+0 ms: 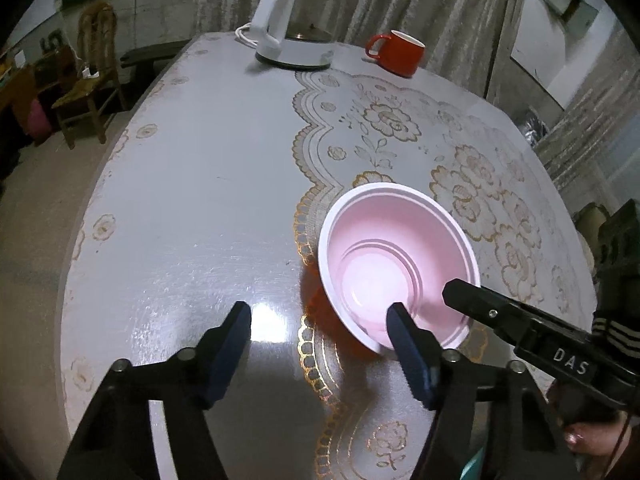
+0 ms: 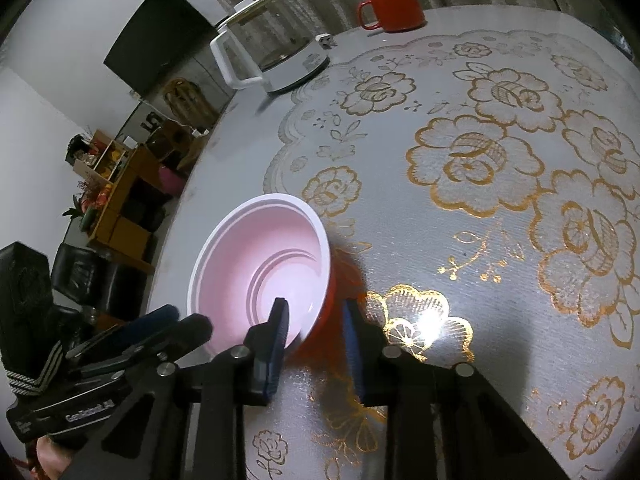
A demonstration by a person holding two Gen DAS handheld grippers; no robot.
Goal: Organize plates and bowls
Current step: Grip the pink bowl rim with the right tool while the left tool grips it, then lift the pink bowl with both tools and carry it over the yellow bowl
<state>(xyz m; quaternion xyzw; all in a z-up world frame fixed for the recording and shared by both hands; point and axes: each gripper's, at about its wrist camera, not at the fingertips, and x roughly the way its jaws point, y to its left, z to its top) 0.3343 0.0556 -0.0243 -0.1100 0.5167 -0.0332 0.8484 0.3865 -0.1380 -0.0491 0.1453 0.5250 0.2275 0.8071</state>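
A bowl (image 1: pixel 396 256) with a pink inside, white rim and red outside sits on the table; it also shows in the right wrist view (image 2: pixel 260 264). My left gripper (image 1: pixel 320 320) is open, its right finger over the bowl's near rim, its left finger over bare table. My right gripper (image 2: pixel 316 320) straddles the bowl's near right wall, one finger inside and one outside, jaws narrowly apart; I cannot tell if it is clamped. In the left wrist view the right gripper (image 1: pixel 480 300) reaches the bowl's right rim.
A white electric kettle (image 1: pixel 296 28) and a red mug (image 1: pixel 398 52) stand at the table's far edge. The round table (image 1: pixel 200 200) has a gold floral cloth. Wooden chairs and shelves stand beyond the left edge.
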